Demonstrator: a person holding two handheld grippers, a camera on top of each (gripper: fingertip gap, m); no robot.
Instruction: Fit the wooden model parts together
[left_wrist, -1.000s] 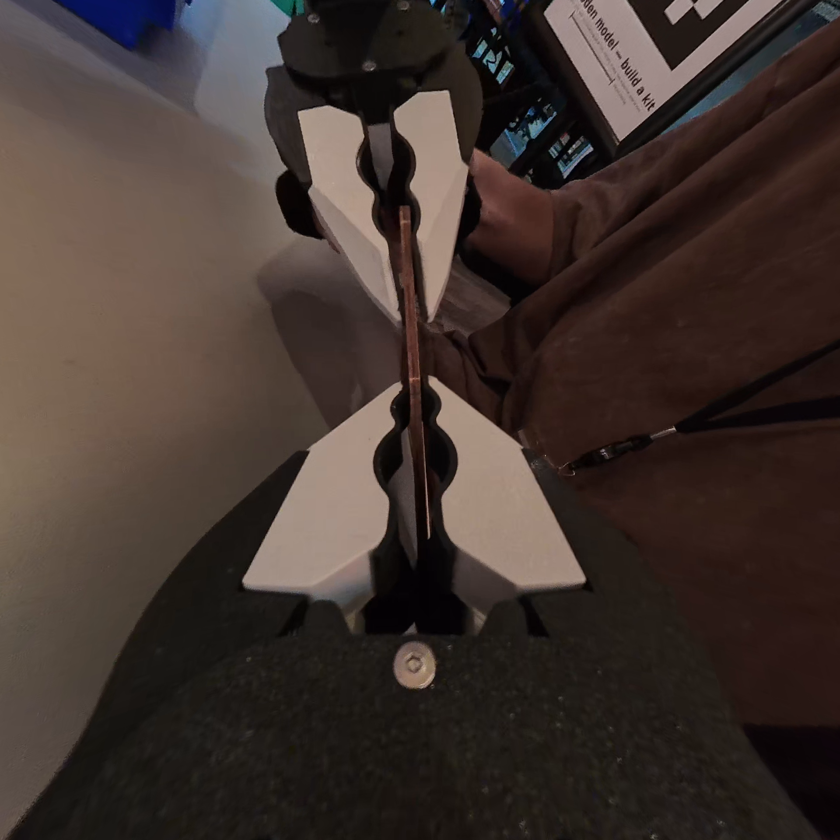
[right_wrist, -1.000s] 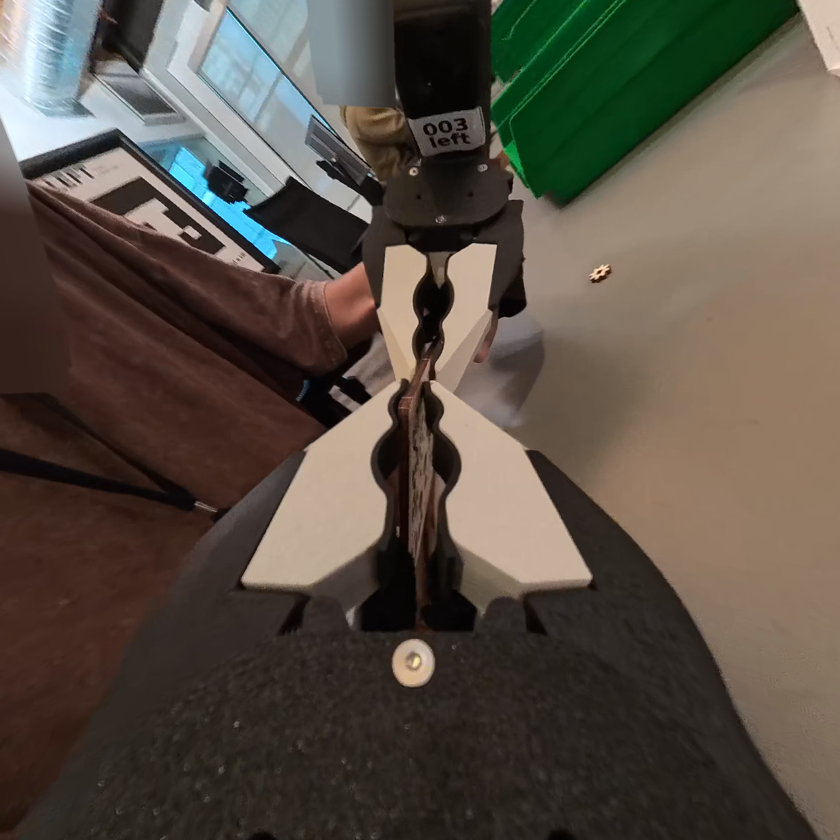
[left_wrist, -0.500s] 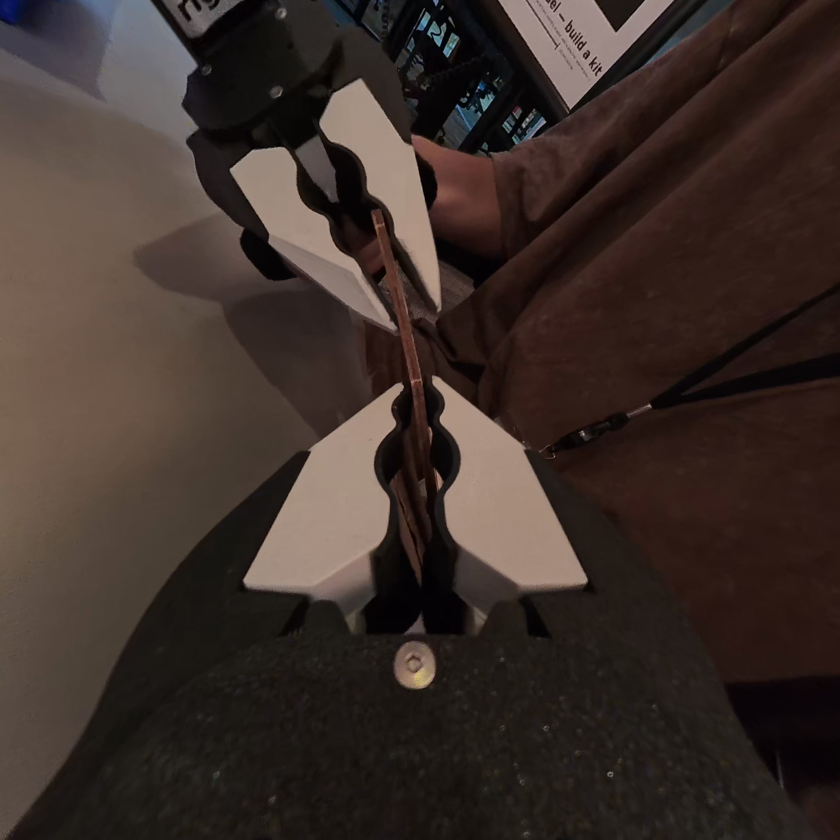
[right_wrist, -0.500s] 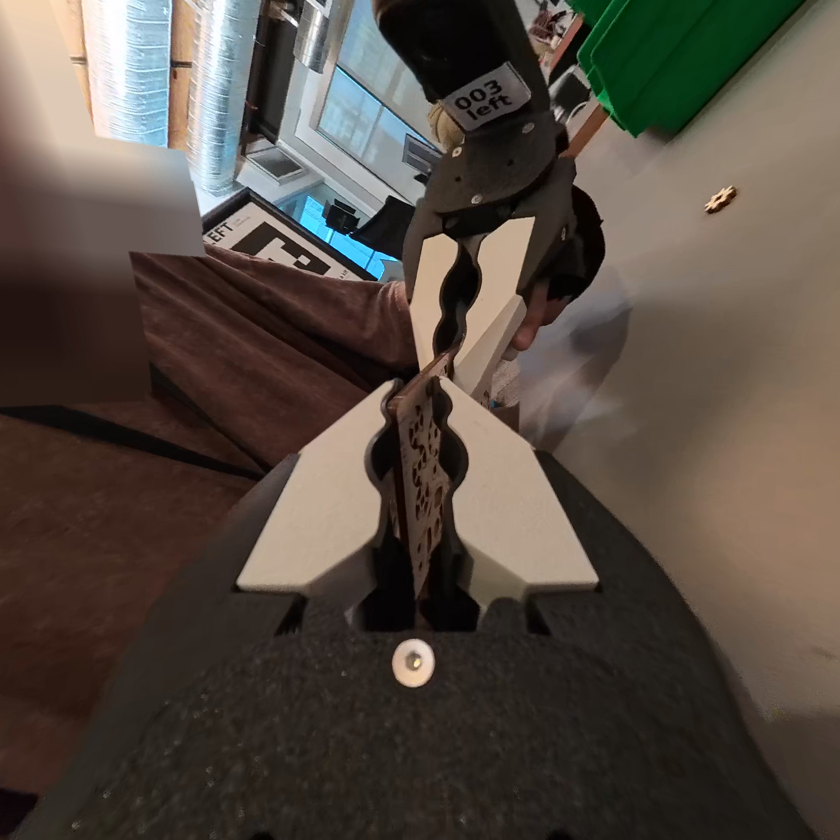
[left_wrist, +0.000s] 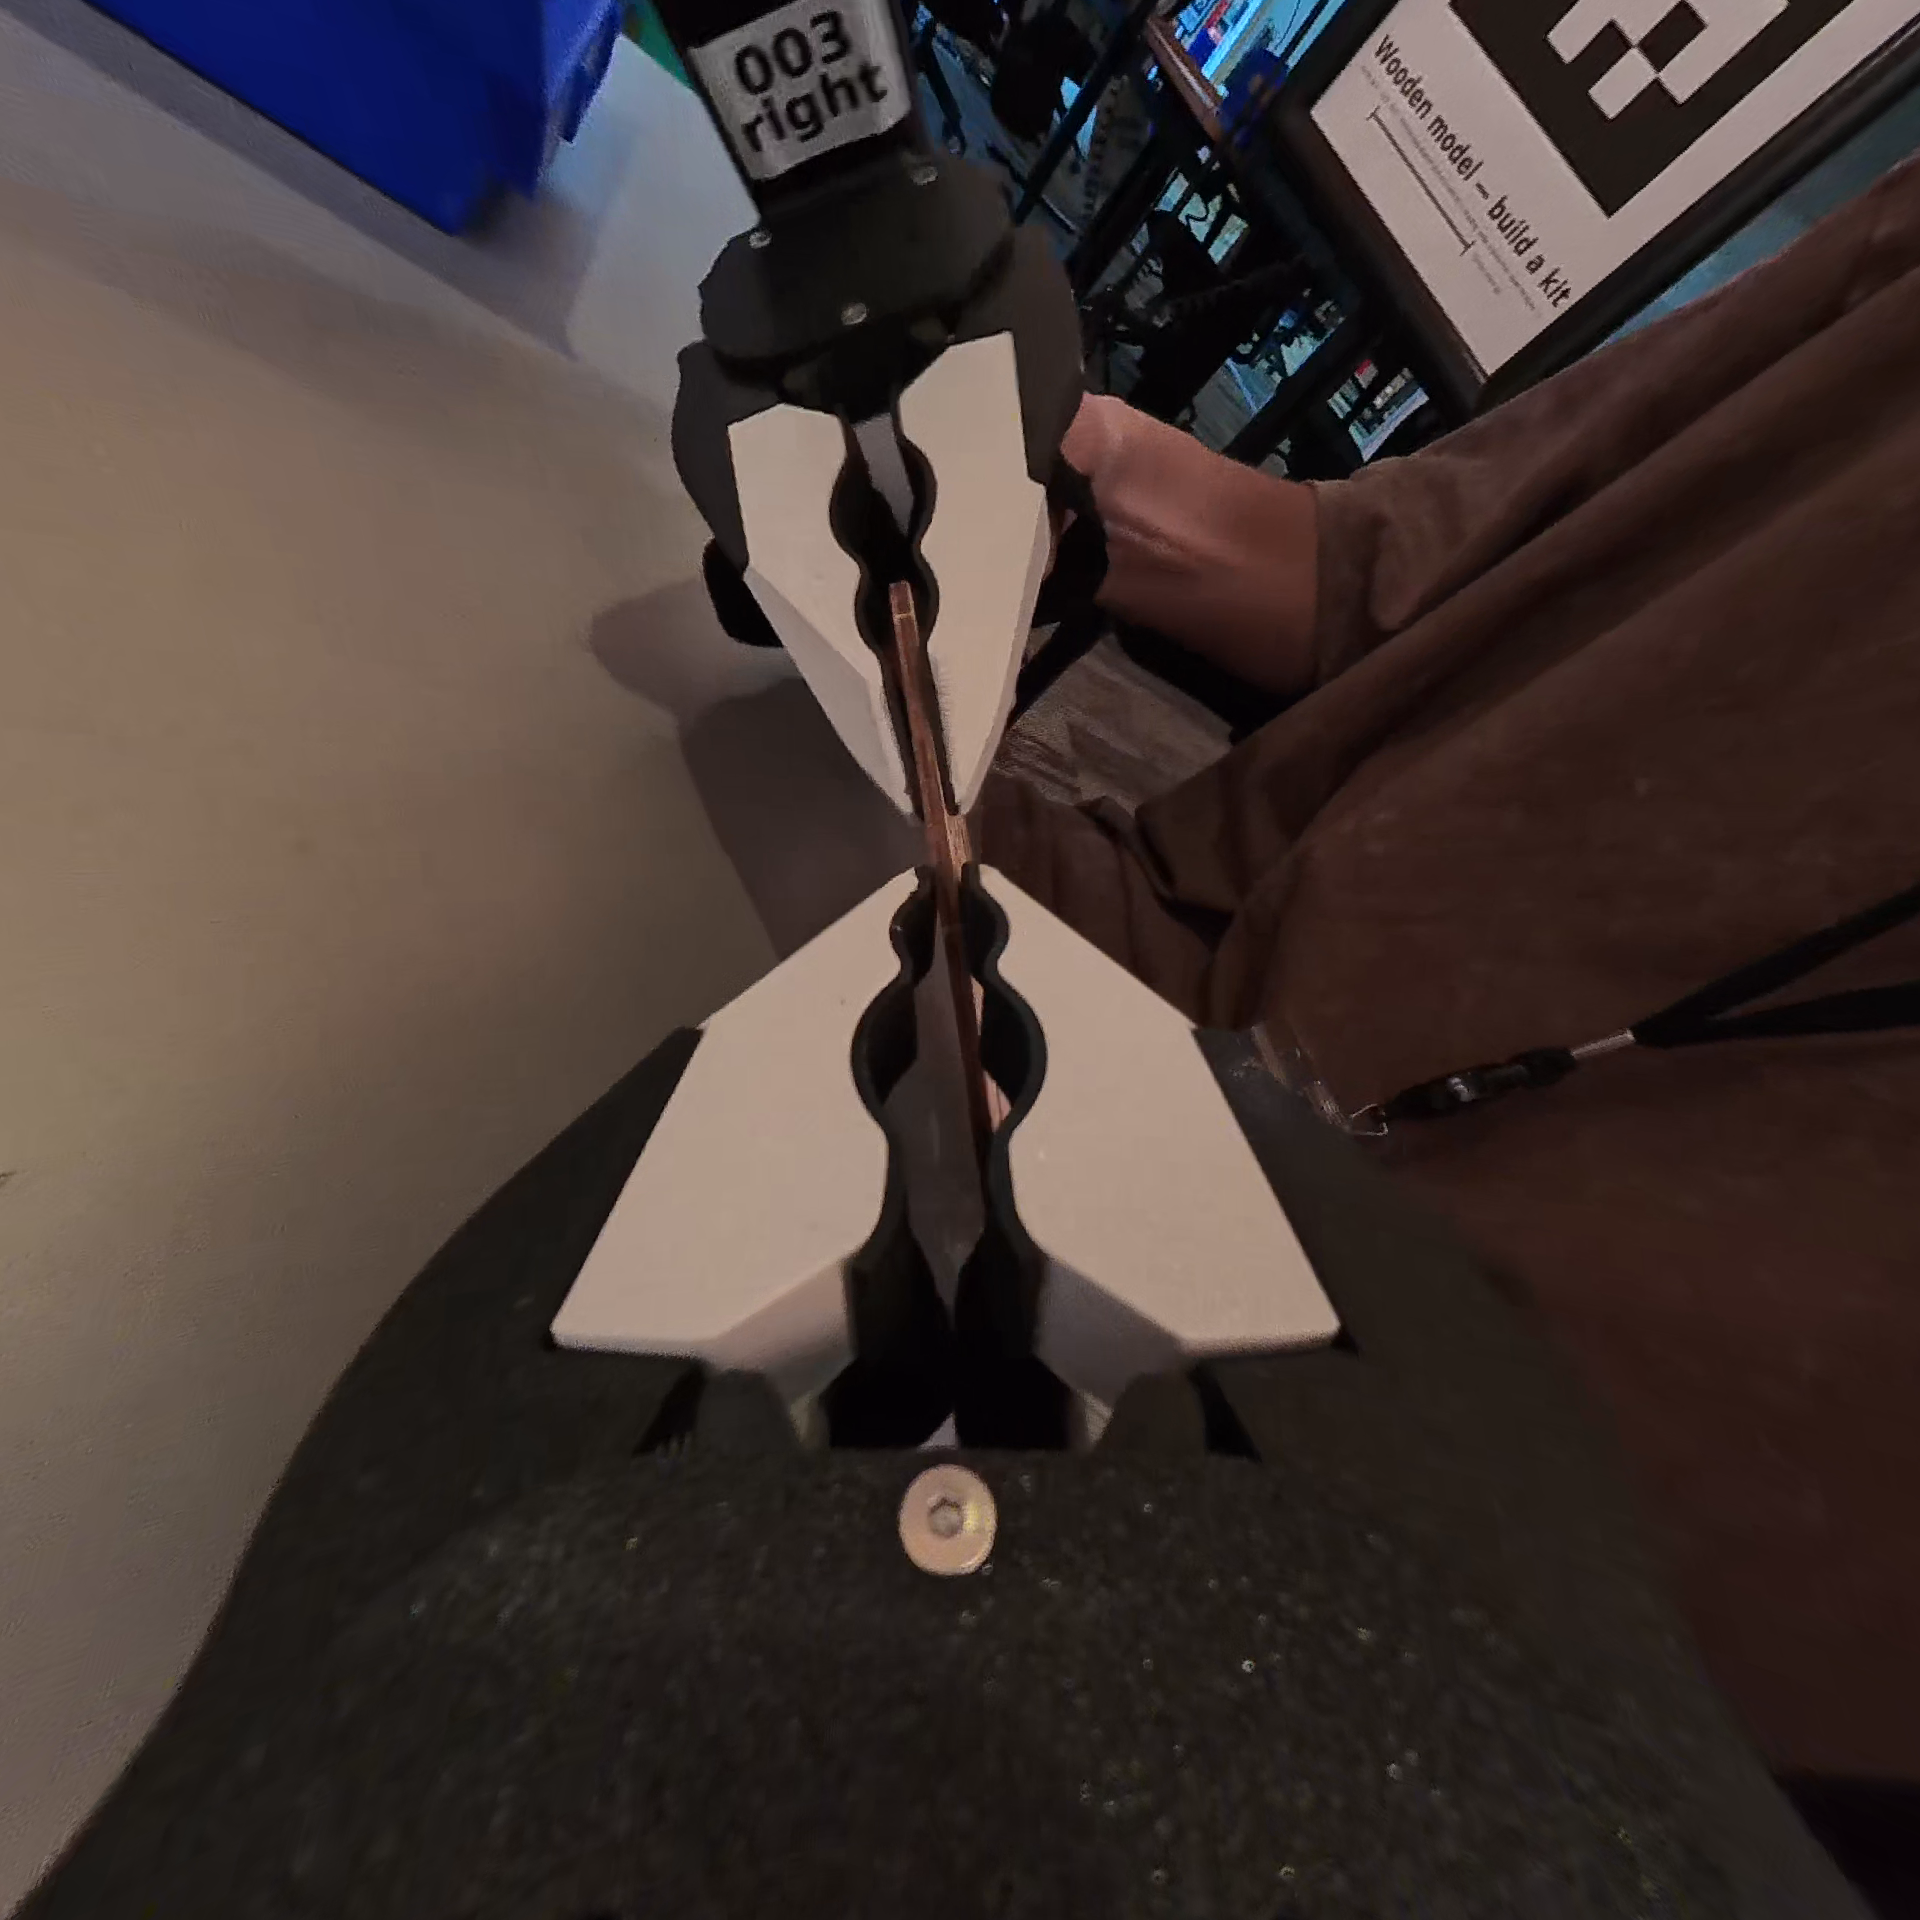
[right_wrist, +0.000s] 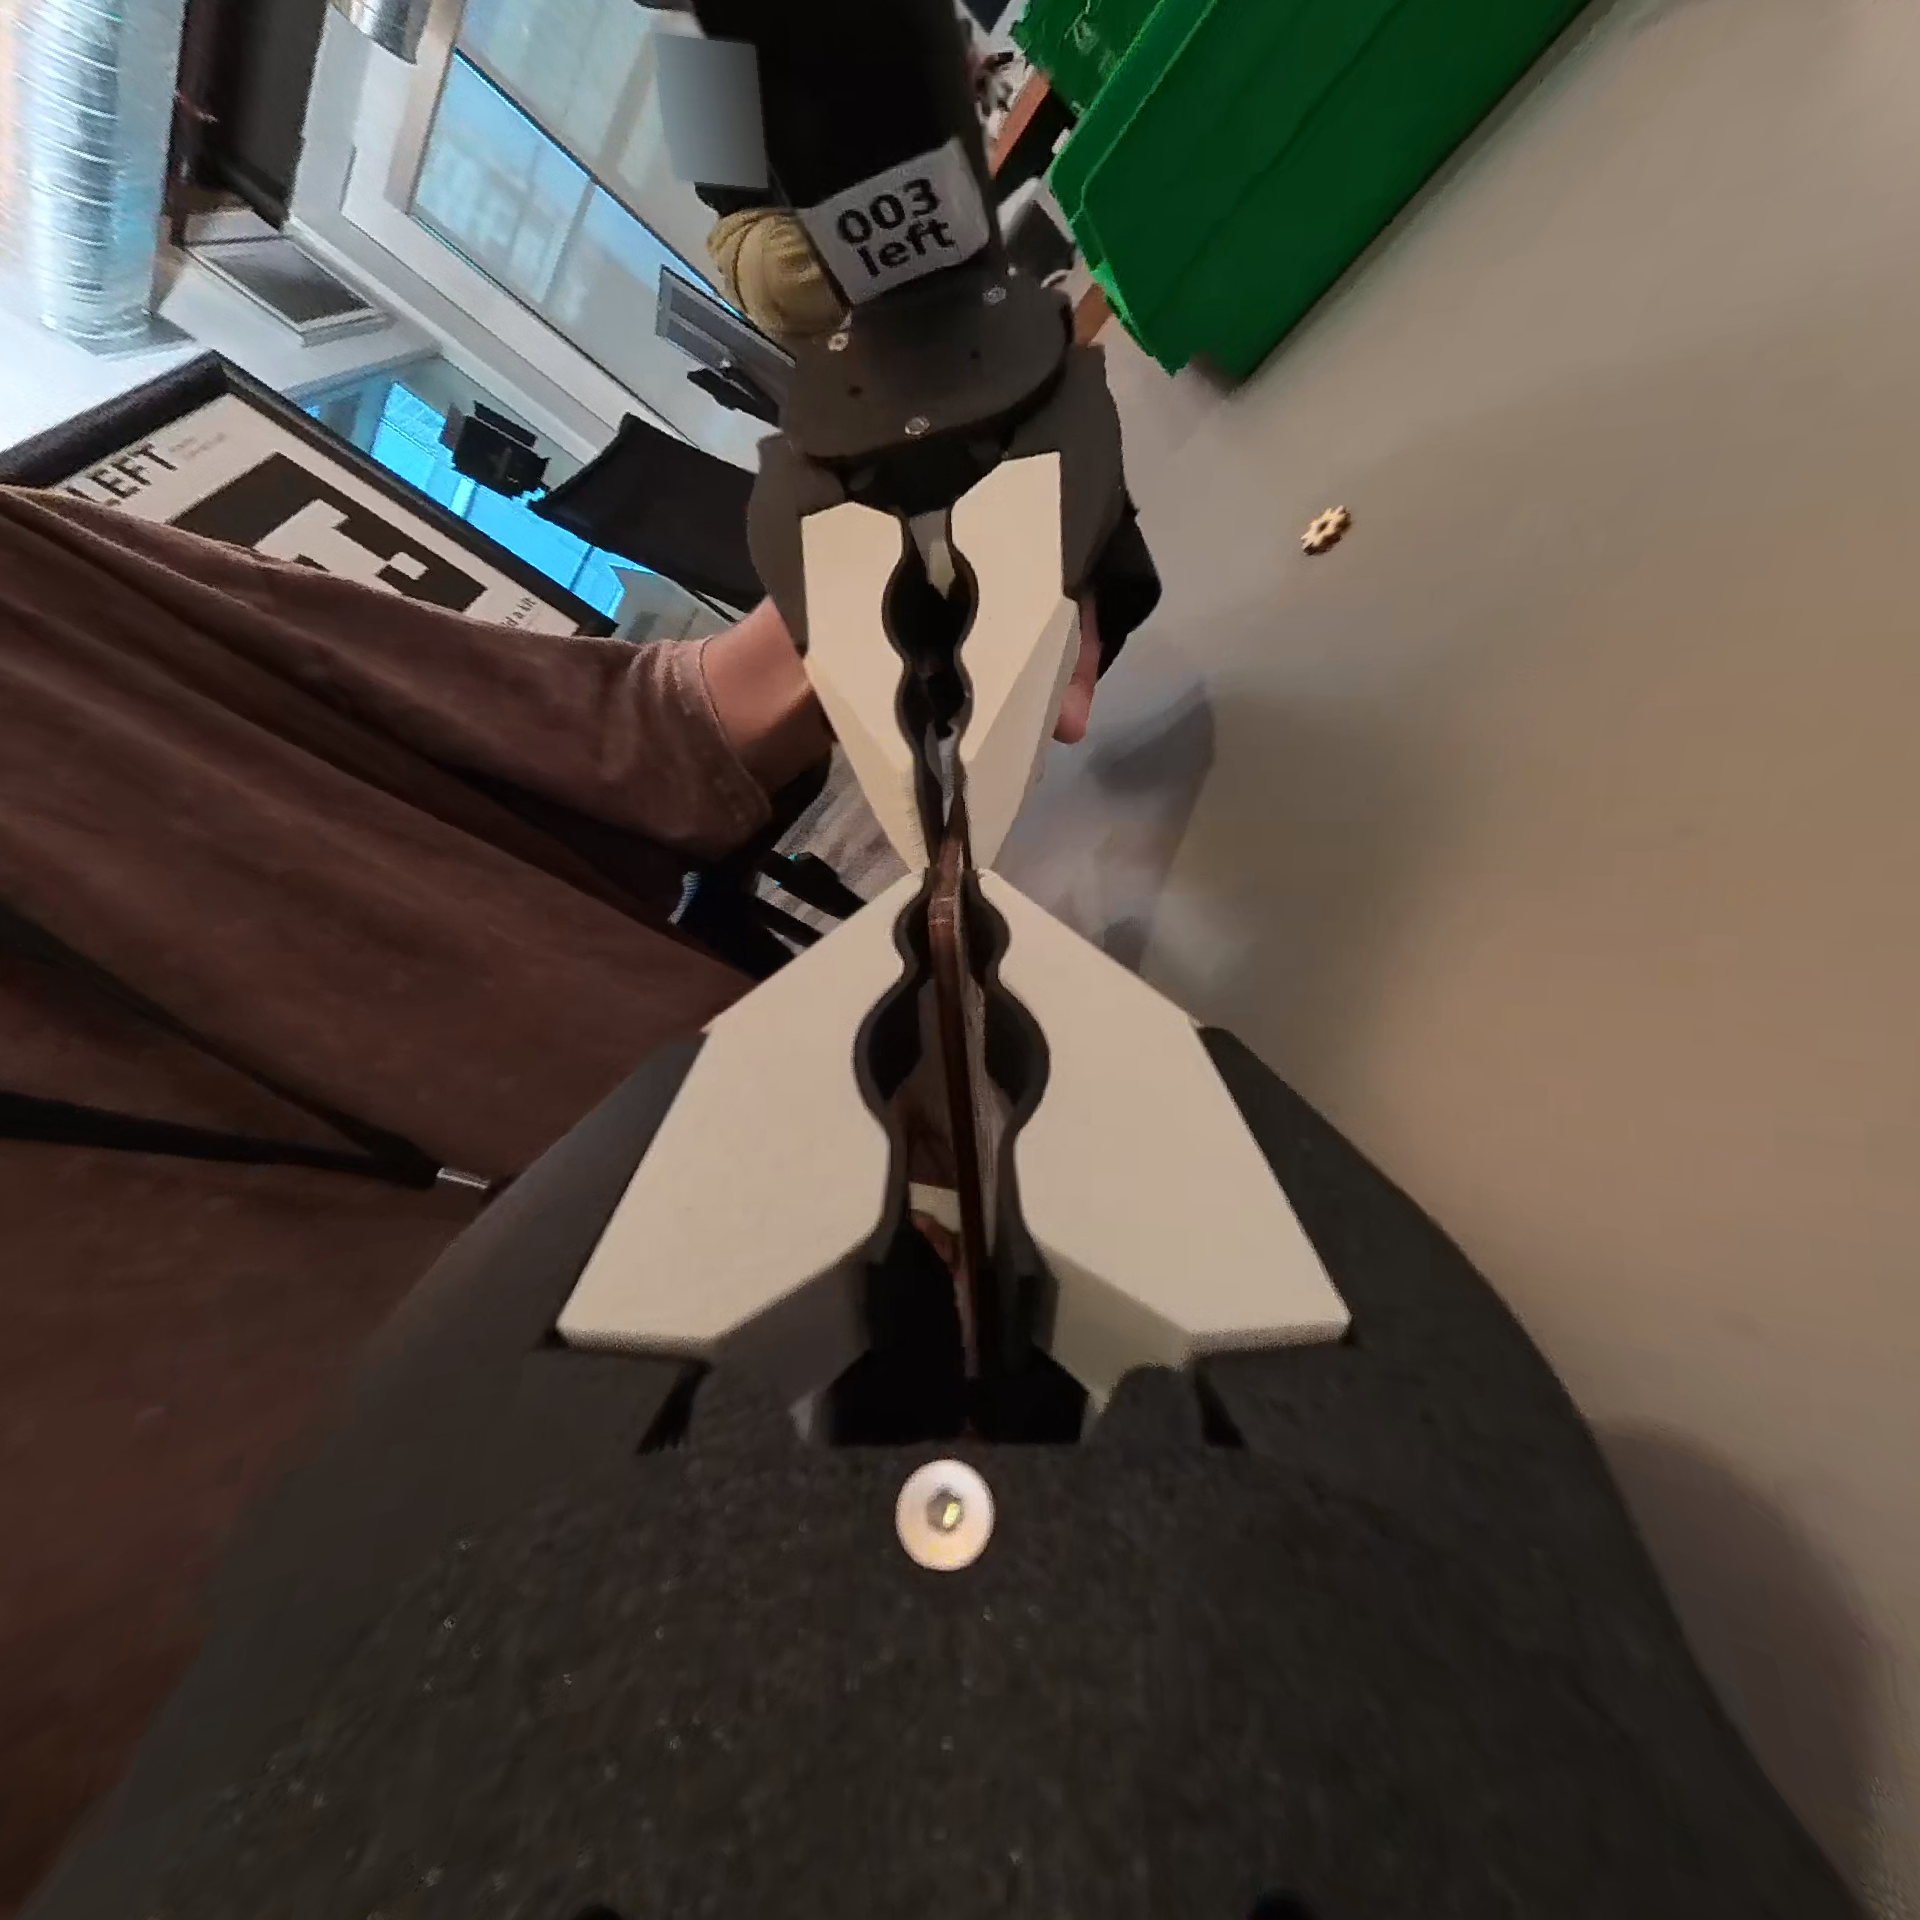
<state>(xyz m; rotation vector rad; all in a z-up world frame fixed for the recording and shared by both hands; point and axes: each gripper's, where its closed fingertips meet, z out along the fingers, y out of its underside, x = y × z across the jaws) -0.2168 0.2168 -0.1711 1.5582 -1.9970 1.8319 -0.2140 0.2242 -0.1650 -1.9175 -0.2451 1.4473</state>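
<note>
The two grippers face each other tip to tip above the table. In the left wrist view my left gripper (left_wrist: 940, 883) is shut on a thin wooden part (left_wrist: 961, 997) seen edge-on. My right gripper (left_wrist: 928, 805) is opposite it, shut on a thin wooden strip (left_wrist: 909, 686) in the same line. The edges meet between the fingertips. In the right wrist view my right gripper (right_wrist: 951, 883) grips a dark wooden part (right_wrist: 951, 1049) edge-on, and the left gripper (right_wrist: 951, 847) closes on its far end. I cannot tell whether the parts are joined.
A person's brown sleeve (left_wrist: 1558, 675) and hands are close beside both grippers. A small wooden gear (right_wrist: 1325, 530) lies on the beige table (right_wrist: 1558, 935). Green bins (right_wrist: 1247, 156) and a blue bin (left_wrist: 364, 94) stand at the table's far edges. A framed sign (left_wrist: 1558, 135) stands behind. Less than 4 cm separates the two grippers' tips.
Half a second ago the two grippers were tilted against each other with the wood at an angle. Now they are back in one straight line, still shut on the wood.
</note>
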